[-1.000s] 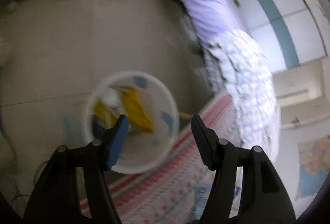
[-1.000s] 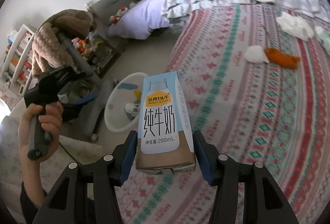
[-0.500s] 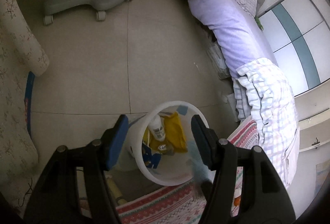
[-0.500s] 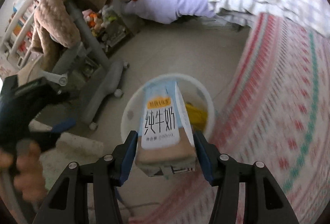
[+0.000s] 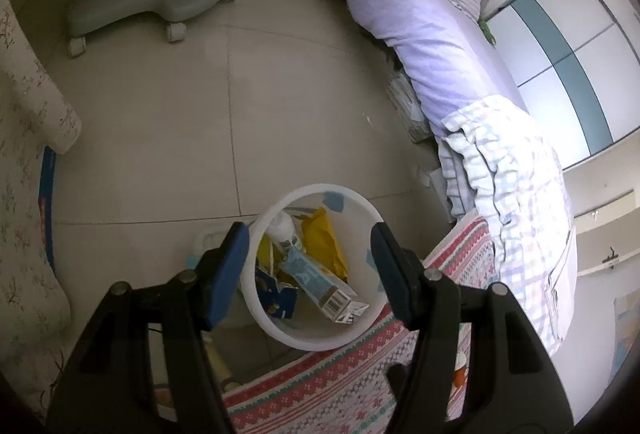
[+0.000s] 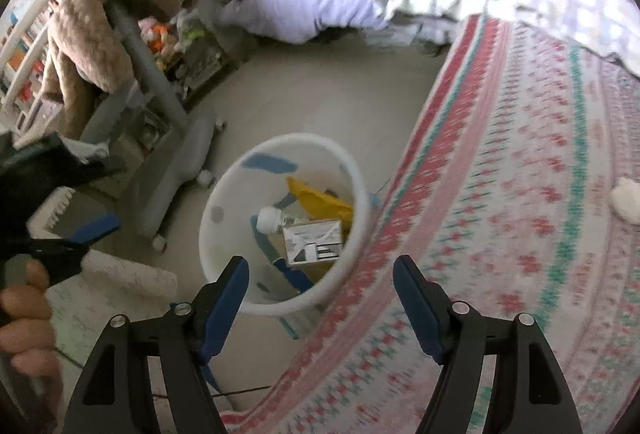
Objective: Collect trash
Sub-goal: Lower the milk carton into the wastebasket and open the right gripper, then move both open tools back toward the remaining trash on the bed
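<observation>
Your right gripper [image 6: 320, 294] has its fingers spread wide with nothing between them, hanging over the near rim of the white bin [image 6: 224, 194]. Your left gripper [image 5: 310, 266] is likewise parted and empty, hovering above the same bin [image 5: 360, 202].

Inside, the milk carton [image 6: 314, 242] lies on its side against a yellow wrapper [image 6: 320, 200] and a small white-capped bottle [image 6: 270, 219].

From the right camera, the patterned rug [image 6: 520, 194] spreads toward 2 o'clock, and a white crumpled wad [image 6: 626, 200] sits on it at 3 o'clock, cut off by the edge.

That wad looks like the next pick. I'd judge it very light, soft and compressible, so close across its bulkiest middle and pinch well in; a shallow nip may only tear off a shred.
</observation>
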`<action>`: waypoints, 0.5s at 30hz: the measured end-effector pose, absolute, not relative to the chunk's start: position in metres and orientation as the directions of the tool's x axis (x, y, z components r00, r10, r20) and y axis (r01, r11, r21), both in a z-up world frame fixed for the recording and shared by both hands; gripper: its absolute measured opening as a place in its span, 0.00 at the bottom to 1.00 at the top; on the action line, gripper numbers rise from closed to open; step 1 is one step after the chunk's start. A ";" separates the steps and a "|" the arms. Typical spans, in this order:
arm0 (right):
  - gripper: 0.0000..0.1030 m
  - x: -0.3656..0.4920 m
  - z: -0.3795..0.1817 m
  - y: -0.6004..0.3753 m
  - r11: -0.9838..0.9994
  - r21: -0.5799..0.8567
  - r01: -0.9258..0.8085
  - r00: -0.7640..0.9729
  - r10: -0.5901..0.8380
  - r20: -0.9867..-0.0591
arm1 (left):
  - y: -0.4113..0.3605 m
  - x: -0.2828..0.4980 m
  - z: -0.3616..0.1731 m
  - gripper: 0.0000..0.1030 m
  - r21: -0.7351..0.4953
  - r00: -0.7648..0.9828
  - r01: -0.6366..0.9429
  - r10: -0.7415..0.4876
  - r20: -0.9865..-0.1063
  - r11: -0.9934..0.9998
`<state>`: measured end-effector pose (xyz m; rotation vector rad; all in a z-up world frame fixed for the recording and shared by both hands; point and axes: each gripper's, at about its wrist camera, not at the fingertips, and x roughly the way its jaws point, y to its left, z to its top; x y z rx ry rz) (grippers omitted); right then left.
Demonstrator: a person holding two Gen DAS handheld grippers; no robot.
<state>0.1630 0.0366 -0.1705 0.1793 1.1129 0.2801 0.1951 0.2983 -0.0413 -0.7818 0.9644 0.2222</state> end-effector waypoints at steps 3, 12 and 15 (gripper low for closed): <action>0.74 0.146 -0.148 0.015 0.949 0.283 -0.141 0.443 0.316 -0.839 | 0.290 0.193 -0.037 0.62 -0.495 0.577 -0.480 -0.165 -0.800 0.724; 0.74 0.095 -0.093 -0.091 0.966 0.252 -0.056 0.476 0.248 -0.844 | 0.209 0.188 -0.011 0.62 -0.435 0.594 -0.292 -0.195 -0.780 0.852; 0.74 0.075 -0.067 -0.136 0.972 0.234 -0.005 0.515 0.204 -0.832 | 0.169 0.188 -0.004 0.62 -0.419 0.583 -0.157 -0.258 -0.771 0.894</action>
